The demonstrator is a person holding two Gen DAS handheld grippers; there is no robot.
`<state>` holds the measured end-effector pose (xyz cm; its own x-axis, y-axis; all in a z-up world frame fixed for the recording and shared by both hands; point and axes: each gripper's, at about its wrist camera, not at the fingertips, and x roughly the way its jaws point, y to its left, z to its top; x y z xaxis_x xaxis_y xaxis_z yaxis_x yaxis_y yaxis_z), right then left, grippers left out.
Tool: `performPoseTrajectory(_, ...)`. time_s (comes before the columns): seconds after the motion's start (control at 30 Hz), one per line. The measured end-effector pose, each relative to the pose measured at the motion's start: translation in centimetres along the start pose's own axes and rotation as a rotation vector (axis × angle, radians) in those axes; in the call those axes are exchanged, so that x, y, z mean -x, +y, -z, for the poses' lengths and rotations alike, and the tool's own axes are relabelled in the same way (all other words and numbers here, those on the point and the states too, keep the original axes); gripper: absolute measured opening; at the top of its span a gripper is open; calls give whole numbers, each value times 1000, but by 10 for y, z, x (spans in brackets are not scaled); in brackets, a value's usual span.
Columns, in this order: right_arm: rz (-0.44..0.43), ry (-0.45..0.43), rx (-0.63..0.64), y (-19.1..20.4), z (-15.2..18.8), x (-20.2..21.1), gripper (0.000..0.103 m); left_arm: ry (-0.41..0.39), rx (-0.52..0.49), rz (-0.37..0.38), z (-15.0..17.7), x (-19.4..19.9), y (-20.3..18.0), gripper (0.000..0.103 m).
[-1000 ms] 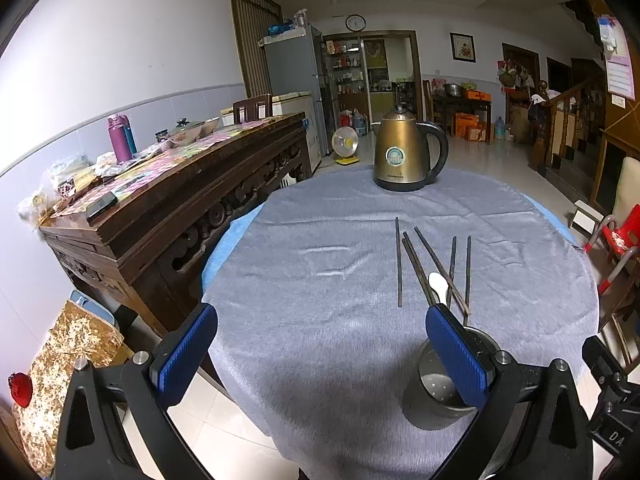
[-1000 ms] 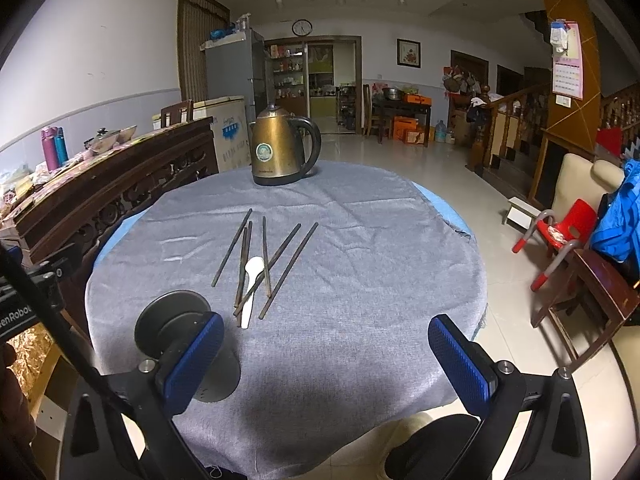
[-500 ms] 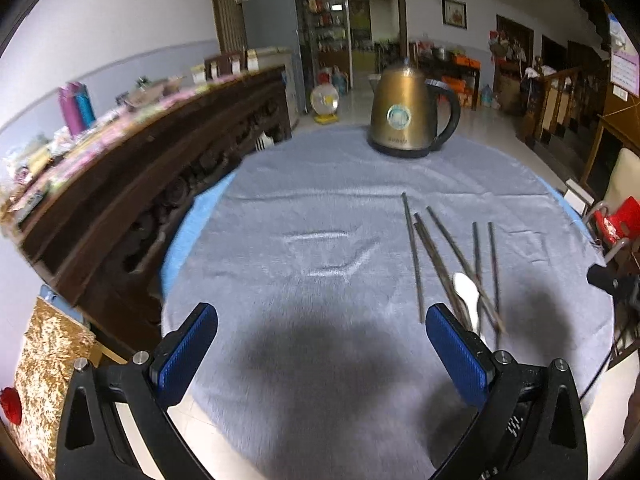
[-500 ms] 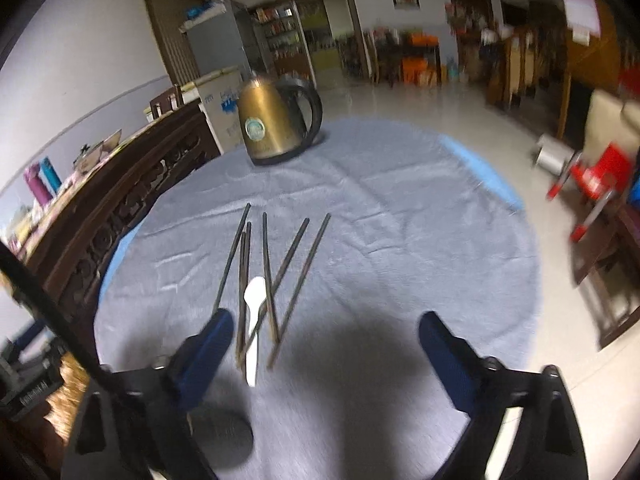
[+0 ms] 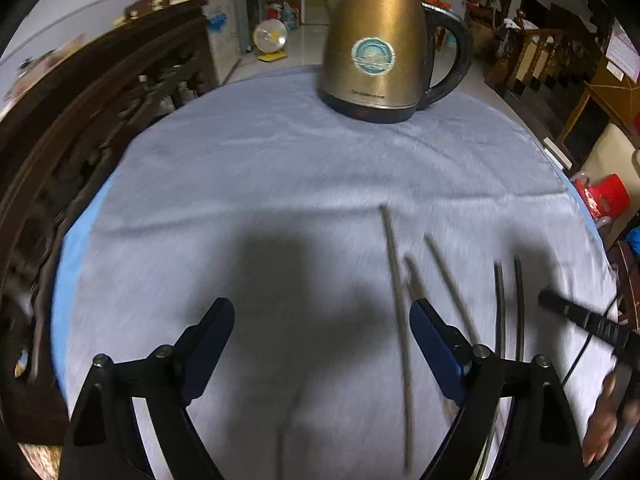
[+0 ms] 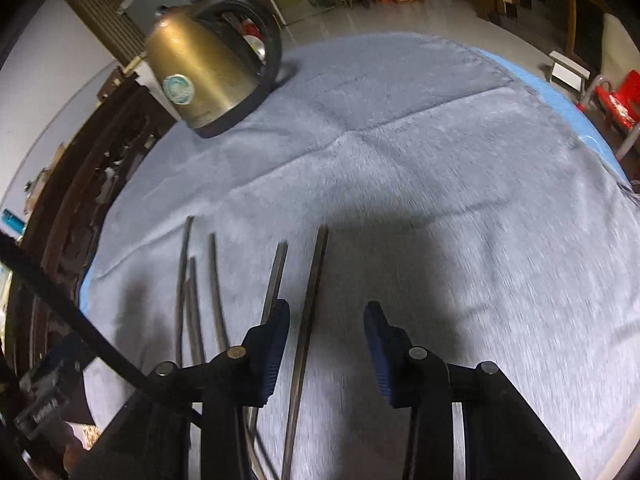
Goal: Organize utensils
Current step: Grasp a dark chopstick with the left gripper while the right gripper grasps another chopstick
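Observation:
Several dark chopsticks lie roughly parallel on the grey cloth. In the left wrist view the leftmost chopstick (image 5: 396,300) runs between my open fingers, nearer the right one. My left gripper (image 5: 320,336) is open and empty, low over the cloth. In the right wrist view the rightmost chopstick (image 6: 308,328) lies between the fingers of my right gripper (image 6: 326,340), which is partly open and empty. Its left finger (image 6: 274,344) covers part of a neighbouring chopstick (image 6: 276,272). The spoon and cup are not in view.
A brass electric kettle (image 5: 376,48) stands at the far side of the round table (image 5: 248,168); it also shows in the right wrist view (image 6: 204,68). A dark wooden sideboard (image 5: 80,128) runs along the left. A red stool (image 5: 604,196) stands to the right.
Both grippers have moved forward and down over the chopsticks. The right gripper's fingers have narrowed around the rightmost chopstick. The cup and spoon have dropped out of view.

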<state>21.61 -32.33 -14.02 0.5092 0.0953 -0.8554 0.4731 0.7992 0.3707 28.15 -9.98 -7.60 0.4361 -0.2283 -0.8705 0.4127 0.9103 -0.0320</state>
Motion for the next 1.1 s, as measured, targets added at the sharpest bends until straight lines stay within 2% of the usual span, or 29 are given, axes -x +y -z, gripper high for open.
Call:
performPoseTrajectory(0.03,4,10,-3,0,-3,-3,36,20,-6,10,-13,-11,-6,85)
performPoseTrajectory(0.1,17,53,-7,3,-13,-14,36,68,-7,31,-33,-33,-15,73)
performPoseTrajectory(0.2,43,107,-1,7,-20,-26,30,167,3,56,-58,-72,-29,59)
performPoseTrajectory(0.23,43,120,-8,6,-22,-30,30,187,10,57,-62,-81,-32,56)
performPoseTrajectory(0.33,62,142,1,10,-26,-37,27,238,18,64,-66,-103,-37,38)
performPoseTrajectory(0.43,124,144,50,19,-26,-40,19,216,-25,35,-67,-107,-46,31)
performPoseTrajectory(0.47,144,141,73,23,-24,-41,19,210,-49,17,-67,-108,-50,25)
performPoseTrajectory(0.5,156,135,87,26,-22,-41,16,205,-53,12,-67,-108,-51,13)
performPoseTrajectory(0.53,158,125,99,28,-20,-41,9,196,-51,15,-66,-110,-51,8)
performPoseTrajectory(0.7,186,69,177,42,-13,-43,9,172,-51,17,-54,-106,-47,5)
performPoseTrajectory(0.8,92,71,122,26,-14,-37,8,144,-14,35,-43,-92,-37,5)
performPoseTrajectory(0.93,-25,12,82,10,-12,-3,6,54,13,81,-19,-37,-27,5)
performPoseTrajectory(1.1,-148,-117,69,-2,6,54,6,-124,7,103,11,58,-15,5)
